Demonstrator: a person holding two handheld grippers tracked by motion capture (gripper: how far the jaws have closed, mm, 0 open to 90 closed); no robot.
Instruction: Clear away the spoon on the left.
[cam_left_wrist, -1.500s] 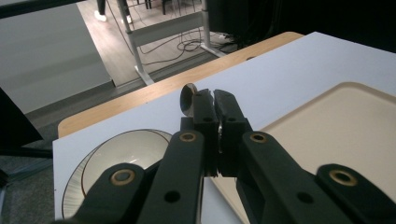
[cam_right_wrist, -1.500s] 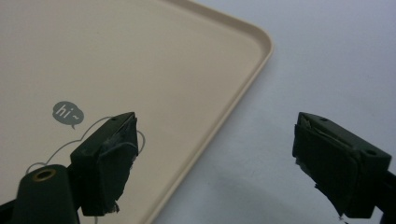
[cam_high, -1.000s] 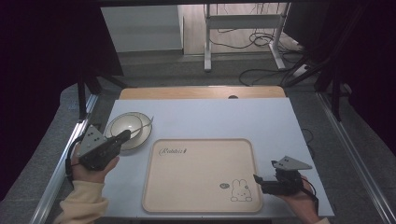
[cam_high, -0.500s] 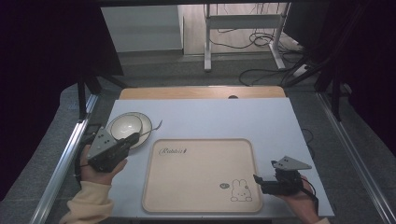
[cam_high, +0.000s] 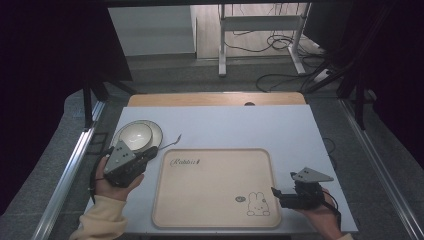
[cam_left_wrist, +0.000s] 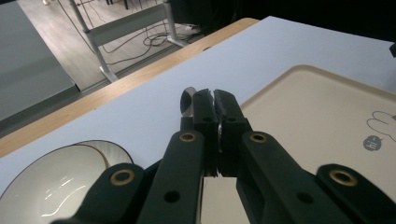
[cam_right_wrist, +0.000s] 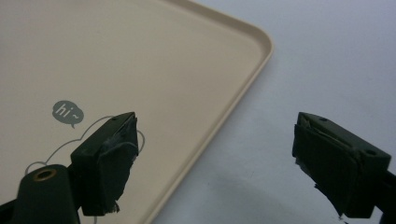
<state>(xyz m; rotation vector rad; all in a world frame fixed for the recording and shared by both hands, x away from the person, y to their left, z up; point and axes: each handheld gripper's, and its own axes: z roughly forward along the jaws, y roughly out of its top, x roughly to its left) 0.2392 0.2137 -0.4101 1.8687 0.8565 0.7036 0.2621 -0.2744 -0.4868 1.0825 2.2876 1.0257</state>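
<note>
A: Left gripper (cam_high: 148, 154) status?

B: Jaws clamped together on a spoon (cam_left_wrist: 188, 100). In the left gripper view the metal bowl of the spoon sticks out just past the jaw tips, handle pinched between the pads. High view shows the thin spoon running from the jaw tips up and to the right, over the white tabletop (cam_high: 240, 125).

A: Where's that relative to the tray?

B: Just off the tray's (cam_high: 216, 220) upper left corner. Spoon is over bare table between the tray and the bowl (cam_high: 134, 133). Can't tell if the spoon tip touches the table.

A: Bowl?

B: Pale, sits on a plate (cam_high: 156, 134) at the table's left side, right behind the left gripper. Bowl looks empty.

A: Right gripper (cam_high: 278, 192)?

B: Jaws spread wide, nothing between them. Right gripper view has one pad (cam_right_wrist: 109, 161) over the tray's corner with the rabbit print (cam_high: 258, 205) and "hi~" bubble, the other pad over the table beyond the tray's rim. In the high view it sits at the tray's lower right edge, pointing left at the tray.

A: Tray contents?

B: Only the printed artwork.
</note>
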